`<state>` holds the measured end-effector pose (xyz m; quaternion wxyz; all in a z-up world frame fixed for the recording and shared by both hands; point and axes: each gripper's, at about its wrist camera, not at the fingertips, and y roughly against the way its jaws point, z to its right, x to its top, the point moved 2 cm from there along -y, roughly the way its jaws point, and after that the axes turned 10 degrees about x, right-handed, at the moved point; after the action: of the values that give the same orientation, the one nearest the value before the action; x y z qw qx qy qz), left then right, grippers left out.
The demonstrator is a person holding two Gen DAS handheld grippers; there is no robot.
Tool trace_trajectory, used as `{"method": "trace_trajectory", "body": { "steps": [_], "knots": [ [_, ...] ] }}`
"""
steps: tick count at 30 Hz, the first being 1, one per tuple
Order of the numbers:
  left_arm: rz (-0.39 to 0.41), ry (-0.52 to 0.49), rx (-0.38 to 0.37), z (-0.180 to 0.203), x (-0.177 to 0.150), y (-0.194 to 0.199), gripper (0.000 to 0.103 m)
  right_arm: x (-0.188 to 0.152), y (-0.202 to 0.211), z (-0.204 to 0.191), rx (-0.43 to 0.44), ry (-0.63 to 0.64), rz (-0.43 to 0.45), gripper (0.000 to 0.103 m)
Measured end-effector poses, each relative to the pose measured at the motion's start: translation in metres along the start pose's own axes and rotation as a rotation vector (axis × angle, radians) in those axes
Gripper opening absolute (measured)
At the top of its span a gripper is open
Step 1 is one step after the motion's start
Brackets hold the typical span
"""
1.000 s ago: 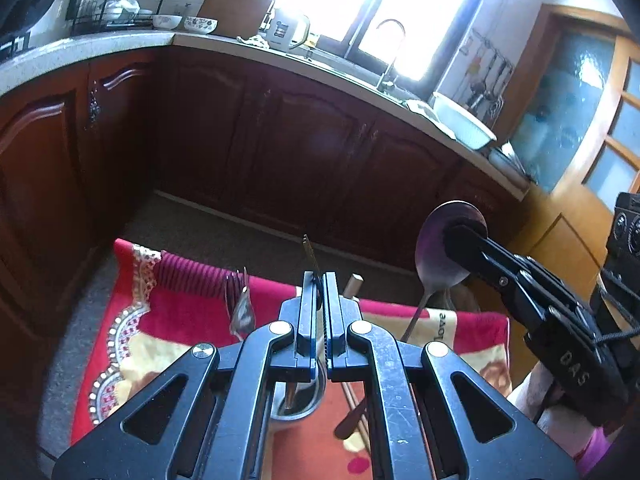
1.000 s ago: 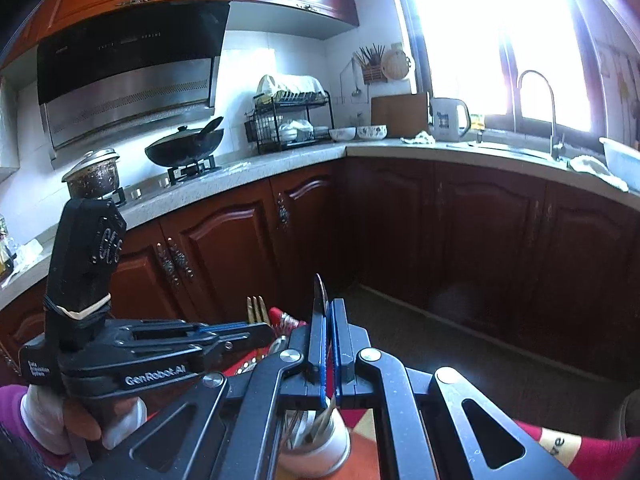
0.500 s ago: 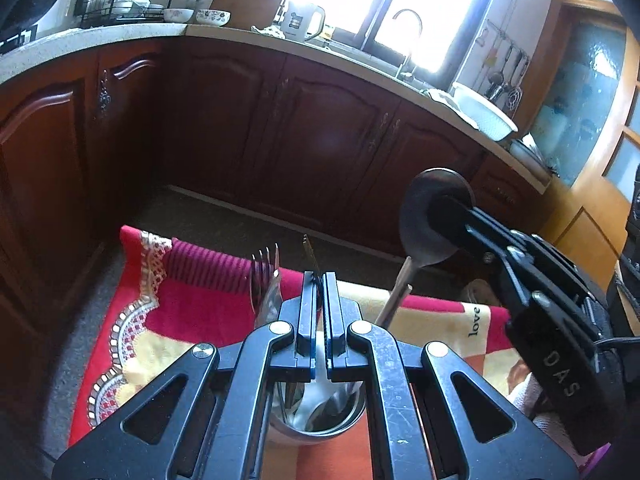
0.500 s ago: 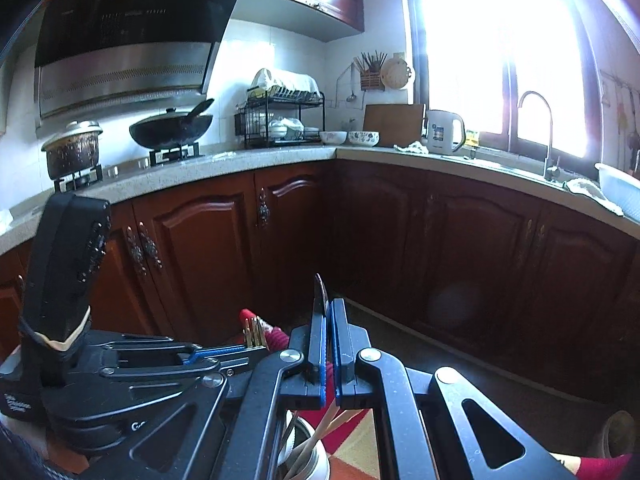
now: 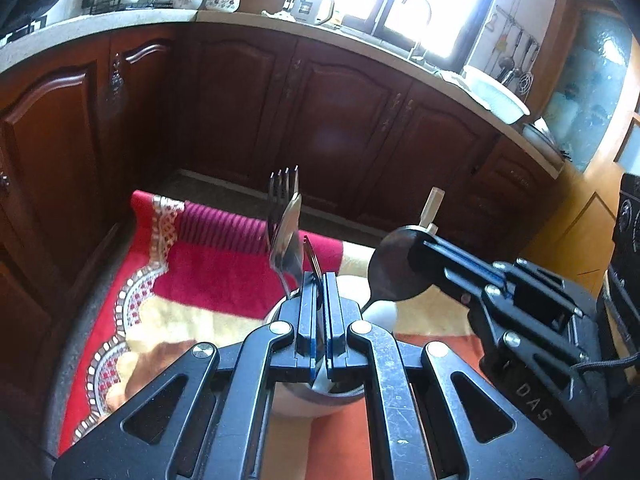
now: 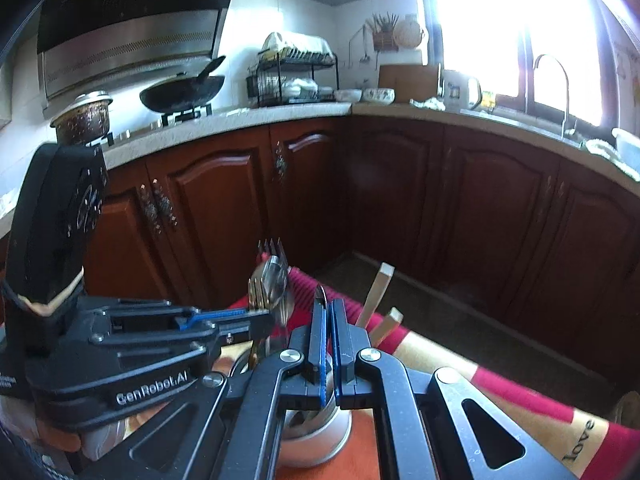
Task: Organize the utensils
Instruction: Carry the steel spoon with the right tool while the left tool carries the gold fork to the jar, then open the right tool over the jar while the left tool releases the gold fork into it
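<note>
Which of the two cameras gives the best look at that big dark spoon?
The left wrist view. There the dark spoon shows its whole round bowl, gripped by the right gripper, above the metal cup. In the right wrist view only the spoon's thin edge peeks up between that gripper's own closed fingers.

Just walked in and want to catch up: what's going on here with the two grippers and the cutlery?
A person is sorting cutlery with two handheld grippers. The right gripper has its jaws shut on a spoon, handle pointing down toward a metal cup on a red cloth. The left gripper is shut on a thin utensil seen edge-on; I cannot tell which kind. A fork and chopsticks stand in the cup.
</note>
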<state>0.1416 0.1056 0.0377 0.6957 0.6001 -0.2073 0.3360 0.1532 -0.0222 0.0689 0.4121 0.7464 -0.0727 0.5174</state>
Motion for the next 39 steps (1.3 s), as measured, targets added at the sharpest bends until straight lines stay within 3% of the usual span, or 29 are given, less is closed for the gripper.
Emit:
{"method": "trace_trajectory", "body": {
  "steps": [18, 21, 23, 24, 25, 29, 31, 39],
  "knots": [
    [-0.042, 0.007, 0.022, 0.001, -0.021, -0.007, 0.001, -0.021, 0.003, 0.015, 0.066, -0.141, -0.047, 0.002],
    [-0.05, 0.01, 0.019, 0.0, -0.022, -0.006, 0.001, -0.021, 0.001, 0.02, 0.092, -0.193, -0.058, 0.006],
    [-0.051, 0.014, 0.013, -0.001, -0.023, -0.004, 0.001, -0.023, 0.004, 0.022, 0.098, -0.207, -0.053, 0.014],
    [-0.05, 0.017, 0.008, -0.002, -0.023, -0.003, 0.002, -0.025, 0.006, 0.022, 0.099, -0.213, -0.049, 0.025],
    [-0.05, 0.018, 0.005, -0.002, -0.024, -0.002, 0.005, -0.025, 0.008, 0.023, 0.102, -0.218, -0.046, 0.031],
    [-0.041, 0.024, -0.013, -0.004, -0.025, 0.007, 0.033, -0.024, 0.018, 0.021, 0.105, -0.214, -0.036, 0.031],
    [-0.032, 0.028, -0.01, -0.005, -0.025, 0.013, 0.039, -0.024, 0.023, 0.02, 0.107, -0.213, -0.03, 0.031],
    [-0.026, 0.032, -0.005, 0.001, -0.034, 0.038, 0.042, -0.033, 0.054, 0.023, 0.079, -0.225, -0.019, 0.034]
  ]
}}
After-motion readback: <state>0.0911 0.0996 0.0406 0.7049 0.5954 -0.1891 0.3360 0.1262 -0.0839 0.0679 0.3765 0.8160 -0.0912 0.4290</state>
